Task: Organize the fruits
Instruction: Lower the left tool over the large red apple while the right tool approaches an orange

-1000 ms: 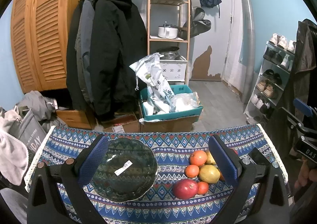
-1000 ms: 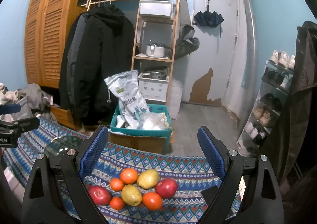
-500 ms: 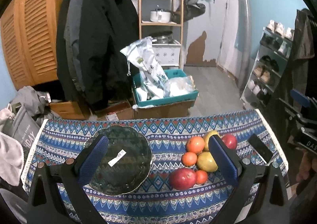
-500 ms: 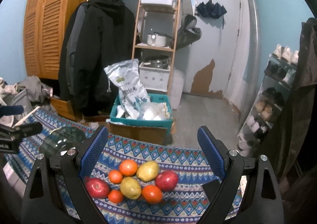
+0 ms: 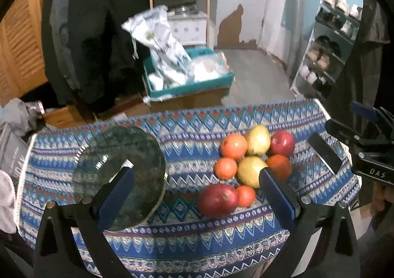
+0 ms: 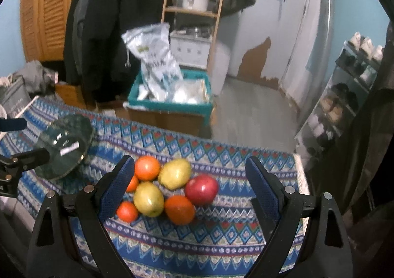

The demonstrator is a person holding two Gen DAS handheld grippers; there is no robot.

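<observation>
A cluster of fruit lies on the patterned blue tablecloth (image 5: 187,233): two red apples (image 5: 216,200) (image 6: 201,189), two yellow pears (image 5: 250,171) (image 6: 148,199) and several oranges (image 5: 233,146). A dark green glass plate (image 5: 118,174) sits to their left; it also shows in the right wrist view (image 6: 65,146). My left gripper (image 5: 195,194) is open and empty, above the plate's right edge and the near red apple. My right gripper (image 6: 190,187) is open and empty, its jaws spanning the fruit cluster from above.
A black phone (image 5: 323,153) lies right of the fruit. Beyond the table's far edge stand a teal crate (image 6: 170,100) with bags, hanging coats (image 6: 115,22), a wooden shelf (image 6: 197,7) and a shoe rack (image 6: 344,95). Grey bags (image 5: 14,145) sit at left.
Both grippers have moved forward and tilted down toward the table, so the fruit and plate appear larger and higher in view. Both stay open; nothing has been grasped.
</observation>
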